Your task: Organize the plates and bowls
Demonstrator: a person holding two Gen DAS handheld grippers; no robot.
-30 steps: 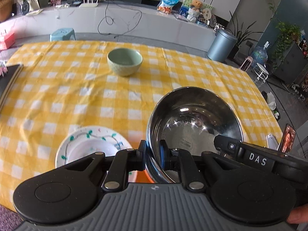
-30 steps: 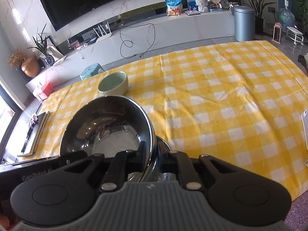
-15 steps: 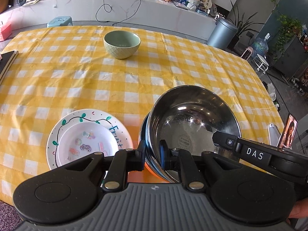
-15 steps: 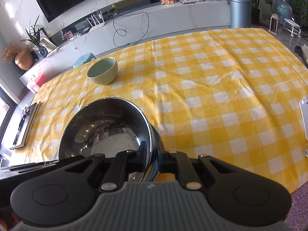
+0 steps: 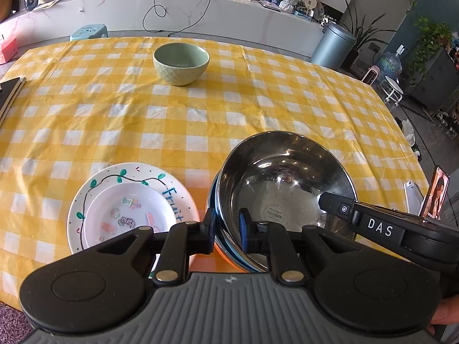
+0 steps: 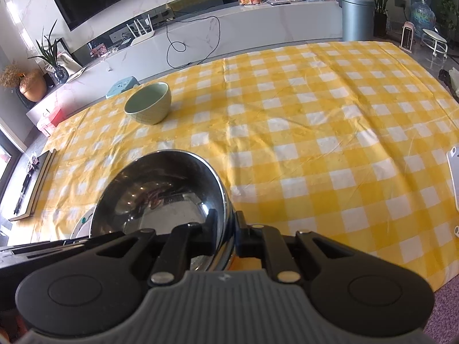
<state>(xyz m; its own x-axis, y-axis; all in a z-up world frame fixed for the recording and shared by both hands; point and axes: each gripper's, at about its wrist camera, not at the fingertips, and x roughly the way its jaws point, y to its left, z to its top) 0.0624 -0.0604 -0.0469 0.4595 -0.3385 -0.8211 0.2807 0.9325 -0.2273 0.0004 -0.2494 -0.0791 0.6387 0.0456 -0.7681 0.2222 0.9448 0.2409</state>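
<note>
A shiny steel bowl [image 5: 281, 177] [image 6: 160, 189] is near the table's front edge, over an orange bowl with a blue rim [image 5: 226, 255] that is mostly hidden under it. My left gripper [image 5: 226, 225] is shut on the steel bowl's near left rim. My right gripper [image 6: 226, 223] is shut on its right rim. A white plate with painted leaves [image 5: 94, 183] lies just left of the bowl, and a smaller white plate [image 5: 126, 209] is stacked on it. A pale green bowl [image 5: 181, 63] [image 6: 149, 106] stands alone at the far side of the yellow checked cloth.
A phone on a stand [image 5: 436, 192] and a white flat object [image 6: 454, 177] are at the table's right edge. A dark book or tablet [image 6: 34, 186] lies at the left edge. Beyond the table are a stool, a bin and a long counter.
Both grippers keep their hold on the steel bowl. The views have shifted a little, and more of the leaf plate shows in the left wrist view.
</note>
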